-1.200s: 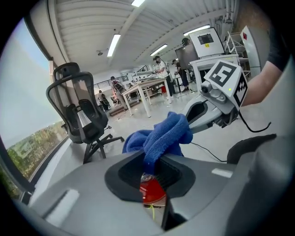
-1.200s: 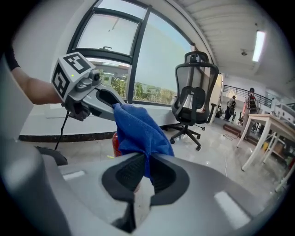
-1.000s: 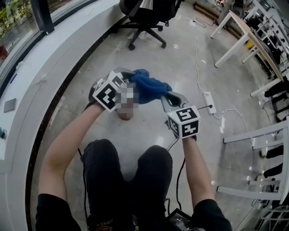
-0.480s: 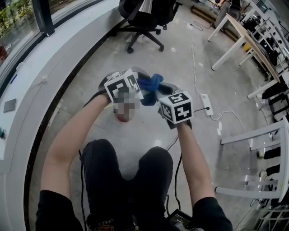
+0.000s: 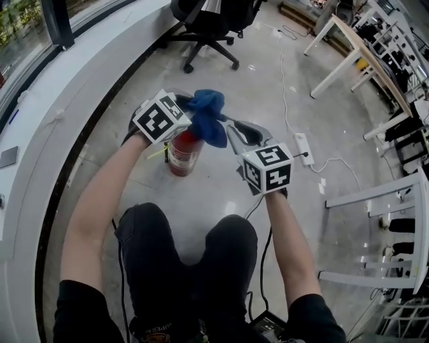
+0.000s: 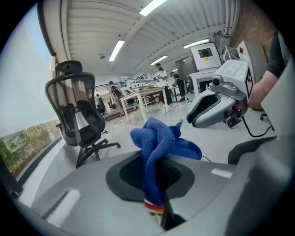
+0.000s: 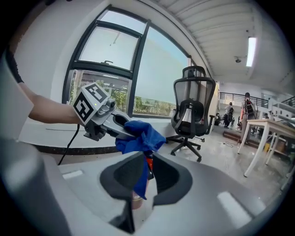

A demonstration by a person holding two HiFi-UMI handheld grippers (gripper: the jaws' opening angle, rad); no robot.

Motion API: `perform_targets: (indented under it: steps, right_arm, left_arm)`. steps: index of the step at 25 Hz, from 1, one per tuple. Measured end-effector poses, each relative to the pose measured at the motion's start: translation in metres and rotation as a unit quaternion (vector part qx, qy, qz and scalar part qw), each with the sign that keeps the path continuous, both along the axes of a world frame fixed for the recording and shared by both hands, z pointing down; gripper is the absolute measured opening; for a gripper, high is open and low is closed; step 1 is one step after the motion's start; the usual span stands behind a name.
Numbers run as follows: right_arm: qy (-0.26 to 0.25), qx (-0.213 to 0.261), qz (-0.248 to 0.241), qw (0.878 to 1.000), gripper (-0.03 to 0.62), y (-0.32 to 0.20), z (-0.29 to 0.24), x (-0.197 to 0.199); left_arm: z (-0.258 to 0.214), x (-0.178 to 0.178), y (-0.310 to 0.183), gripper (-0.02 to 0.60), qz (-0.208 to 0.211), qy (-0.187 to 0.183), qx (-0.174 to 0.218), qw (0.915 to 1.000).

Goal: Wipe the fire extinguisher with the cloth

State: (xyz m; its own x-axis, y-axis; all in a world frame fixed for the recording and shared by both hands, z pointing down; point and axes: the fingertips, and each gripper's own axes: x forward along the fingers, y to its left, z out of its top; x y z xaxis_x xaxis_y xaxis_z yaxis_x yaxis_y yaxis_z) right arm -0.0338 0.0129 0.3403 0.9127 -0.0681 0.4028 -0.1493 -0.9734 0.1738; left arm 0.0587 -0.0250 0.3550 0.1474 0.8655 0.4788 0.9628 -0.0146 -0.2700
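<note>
**Floor**: pale, polished and glossy. It carries the work; no raised surface is involved. A black mesh-backed office chair stands well beyond, clear of the job.

**Fire extinguisher**: a small red cylinder with a smooth painted metal body. It stands upright on the floor just ahead of the person's knees, between the two forearms. Its head is hidden under the cloth.

**Left tool**: grey moulded plastic with dark pads. Its jaws have just been closing and are now pinched on the cloth, which bunches up between the pads. The hold sits high on the fabric, probably so that the loose part drapes over the extinguisher's head and can be dragged across it.

**Right tool**: its jaws have just been opening and now stand slightly apart, gripping nothing. The cloth's tail and the red neck show through the gap. Whether the tail brushes a pad cannot be told. It appears to have handed the cloth over and to be standing by just beside the cylinder.

**Cloth**: blue, thick-piled terry or microfibre, soft and crumpled into folds. It hangs from the left tool onto the top of the extinguisher. Wiping of the body looks barely begun.
</note>
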Motion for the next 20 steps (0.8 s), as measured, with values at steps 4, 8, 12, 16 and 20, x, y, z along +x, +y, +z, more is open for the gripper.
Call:
perform_targets:
  steps: [4,8,12,16,20]
  right_arm:
    - [-0.007,-0.002,-0.026,1.0,0.014,-0.025,0.007,-0.001]
    - [-0.021,-0.006,-0.053,0.998,0.008,-0.051,0.019,-0.001]
    - [-0.04,-0.013,-0.079,0.996,0.006,-0.077,0.04,0.002]
    - [-0.056,-0.009,-0.084,0.995,0.006,-0.087,0.061,0.004]
    - [-0.077,-0.004,-0.088,0.993,0.006,-0.101,0.079,0.009]
  left_arm:
    - [0.016,0.024,-0.024,0.035,-0.037,-0.008,0.003,0.9993]
    - [0.034,0.041,-0.045,0.035,-0.061,-0.042,-0.015,0.9971]
    - [0.047,0.057,-0.064,0.035,-0.089,-0.053,-0.03,0.9942]
    - [0.077,0.073,-0.08,0.035,-0.111,-0.066,-0.008,0.9916]
    - [0.098,0.077,-0.081,0.034,-0.116,-0.093,-0.021,0.9886]
